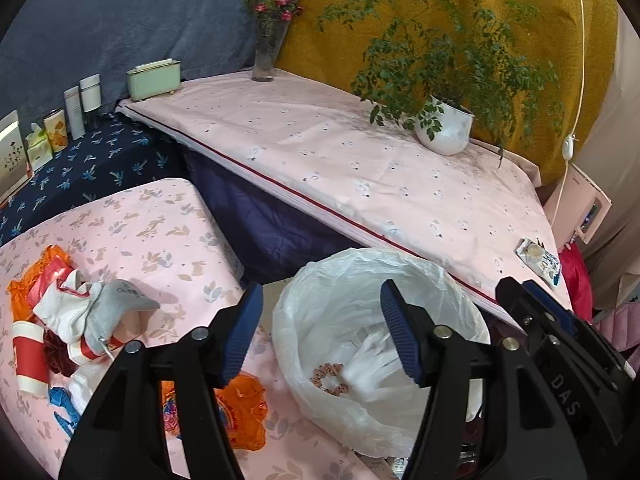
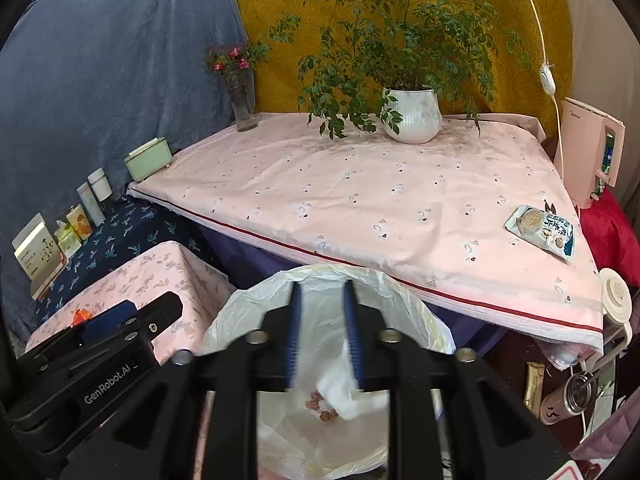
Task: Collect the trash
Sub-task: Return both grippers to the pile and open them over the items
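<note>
Trash partly binned: a scrunchie and white scrap lie in your bag. Left gripper gapes empty, right gripper nearly closed, seemingly empty. Wrapper, cup, orange plastic remain.

The big table, under a pink cloth, carries a white plant pot and a glass vase along its back edge, a green box at its left corner and a snack packet near its right corner. A lower table, in a pink leaf-print cloth, holds a red cup, socks and orange wrappers. A dark blue shelf bears bottles, a can and cartons.
</note>
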